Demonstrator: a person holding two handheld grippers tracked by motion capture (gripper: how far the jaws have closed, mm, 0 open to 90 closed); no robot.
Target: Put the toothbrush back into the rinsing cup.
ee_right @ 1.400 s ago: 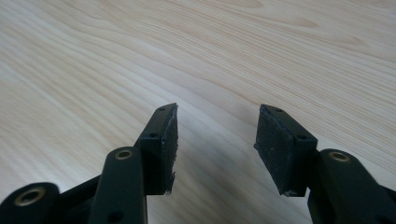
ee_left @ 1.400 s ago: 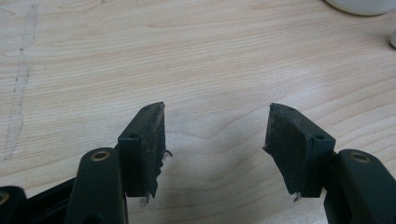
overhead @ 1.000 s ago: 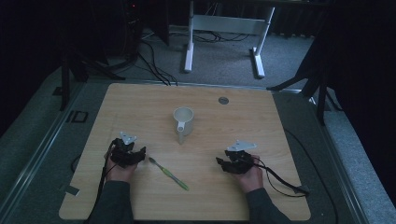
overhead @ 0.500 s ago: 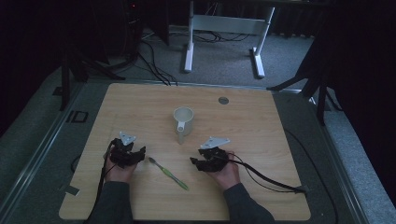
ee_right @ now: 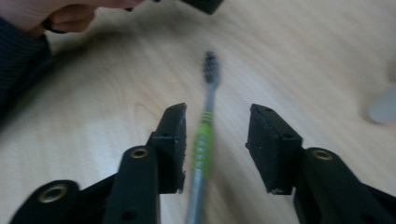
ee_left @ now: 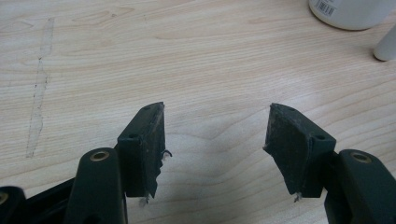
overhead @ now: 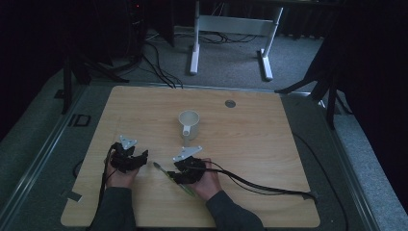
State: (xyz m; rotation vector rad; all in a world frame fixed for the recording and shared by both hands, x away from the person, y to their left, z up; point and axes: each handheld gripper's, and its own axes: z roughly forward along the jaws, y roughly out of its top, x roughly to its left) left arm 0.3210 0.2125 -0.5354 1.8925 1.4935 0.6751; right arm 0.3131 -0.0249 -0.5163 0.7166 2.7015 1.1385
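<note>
Toothbrush [ee_right: 201, 144] lies flat on the desk [overhead: 269, 144] between the right gripper [ee_right: 215, 142]'s half-open, just-closing jaws, nearer one pad; it could skid aside. Left gripper [ee_left: 215, 144] wide, empty.

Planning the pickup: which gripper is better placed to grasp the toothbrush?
Right. The right gripper has the toothbrush between its open jaws; the left gripper faces bare table.

One mug [overhead: 188, 123], one toothbrush [ee_right: 203, 140] and two claws [overhead: 136, 160] [overhead: 177, 172] on one table [overhead: 260, 144].
</note>
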